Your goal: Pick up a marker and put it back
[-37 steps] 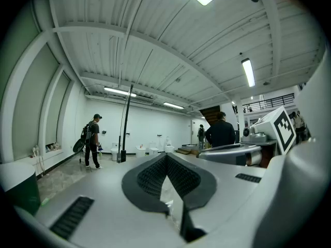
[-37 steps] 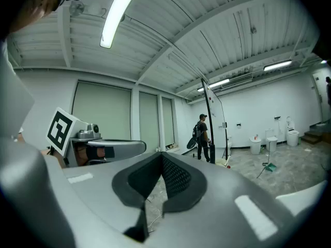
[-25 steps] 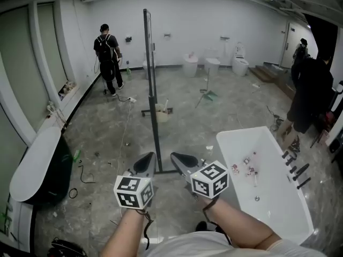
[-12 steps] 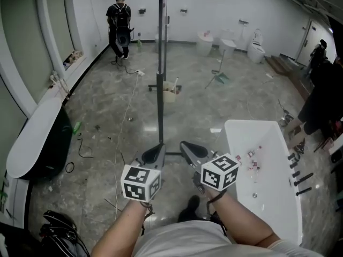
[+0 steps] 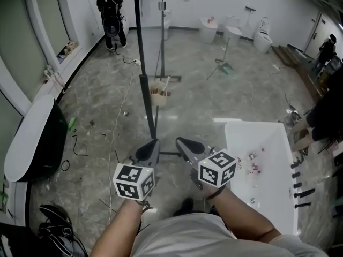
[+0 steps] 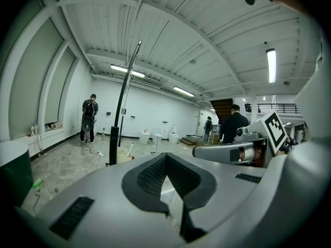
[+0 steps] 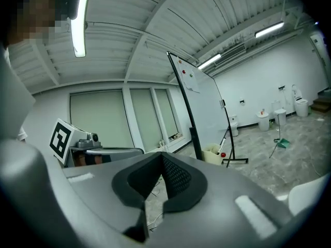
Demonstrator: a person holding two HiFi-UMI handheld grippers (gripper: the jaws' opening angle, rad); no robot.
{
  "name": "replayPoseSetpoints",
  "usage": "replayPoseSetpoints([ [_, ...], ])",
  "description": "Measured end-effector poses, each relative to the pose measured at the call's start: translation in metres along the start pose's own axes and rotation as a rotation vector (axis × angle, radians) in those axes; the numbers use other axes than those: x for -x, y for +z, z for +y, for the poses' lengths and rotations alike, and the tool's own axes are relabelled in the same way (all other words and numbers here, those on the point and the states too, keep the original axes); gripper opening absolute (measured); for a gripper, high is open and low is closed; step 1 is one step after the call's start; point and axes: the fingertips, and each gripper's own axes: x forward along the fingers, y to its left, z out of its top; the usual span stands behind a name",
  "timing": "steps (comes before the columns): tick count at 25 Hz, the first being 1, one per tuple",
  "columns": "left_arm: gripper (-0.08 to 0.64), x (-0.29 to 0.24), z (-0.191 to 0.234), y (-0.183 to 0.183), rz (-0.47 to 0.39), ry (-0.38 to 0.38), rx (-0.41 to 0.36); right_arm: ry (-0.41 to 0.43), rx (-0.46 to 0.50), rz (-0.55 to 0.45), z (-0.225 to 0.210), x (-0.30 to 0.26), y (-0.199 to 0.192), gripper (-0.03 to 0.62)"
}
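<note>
A person is standing in a large grey-floored room, holding a gripper in each hand at waist height. Both grippers are pointing ahead and slightly down.

The left gripper (image 5: 148, 150) is showing its jaws pressed together with nothing between them. The right gripper (image 5: 191, 145) is doing the same, shut and empty. Each gripper's own view confirms that the dark pads are meeting.

The markers are not lying ahead of the jaws. A white tub-shaped surface (image 5: 236, 138) is standing to the person's right, just beside the right forearm. Along its far right rim several dark sticks (image 5: 301, 194) are lying, which are probably the markers. Their long axes are running roughly across the rim, left to right in the head view. Small red and white items (image 5: 252, 164) are sitting nearer, on the white surface; what they are is too small to tell.

The right gripper is plainly the nearer one. To reach the sticks it would likely need to swing right and cross the whole width of the surface. The jaws would need to open first.

Ahead, a whiteboard stand (image 5: 144, 98) is rising close to the jaw tips, with a bucket (image 5: 158, 94) behind it. A person in dark clothes (image 5: 328, 108) is standing just past the tub's far corner, narrowing the room on that side. The floor to the left is lying mostly open.
</note>
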Motion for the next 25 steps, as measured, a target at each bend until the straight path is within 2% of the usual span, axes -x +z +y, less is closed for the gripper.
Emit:
replayPoseSetpoints([
  [9,0.002,-0.097,0.012,0.014,0.011,0.035,0.042,0.044,-0.033,0.036,-0.104,-0.024,0.021,0.002],
  [18,0.002,-0.194,0.059,0.031,0.012,-0.019,0.057,0.041,-0.061,0.052,-0.187,-0.094,0.038,0.003],
  [25,0.002,-0.269,0.110,0.041,0.054,-0.087,0.045,0.016,-0.117,0.066,-0.249,-0.166,0.061,0.003],
])
